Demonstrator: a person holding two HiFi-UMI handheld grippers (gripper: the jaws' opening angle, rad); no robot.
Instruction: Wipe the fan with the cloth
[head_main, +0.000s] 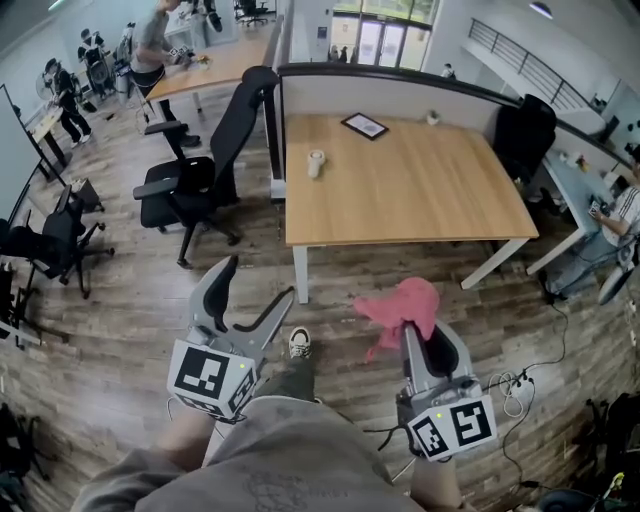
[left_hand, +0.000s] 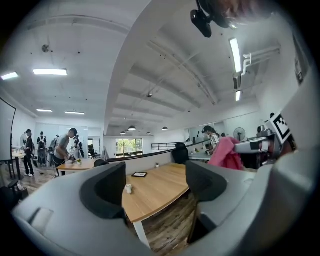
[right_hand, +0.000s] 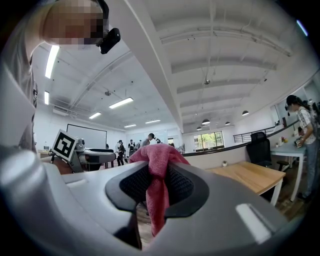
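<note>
A pink cloth (head_main: 405, 305) hangs bunched from my right gripper (head_main: 420, 335), which is shut on it above the wooden floor. In the right gripper view the cloth (right_hand: 159, 160) is pinched between the dark pads and drapes down. My left gripper (head_main: 258, 280) stands open beside it on the left, with nothing between its fingers; the left gripper view shows only the desk through the gap of my left gripper (left_hand: 157, 185). The cloth (left_hand: 225, 152) shows at that view's right. A small standing fan (left_hand: 240, 133) is visible far off behind the desks.
A wooden desk (head_main: 400, 190) stands ahead with a white cup (head_main: 316, 163) and a dark framed picture (head_main: 364, 125) on it. Black office chairs (head_main: 200, 180) stand to its left. Cables (head_main: 510, 385) lie on the floor at right. People are at neighbouring desks.
</note>
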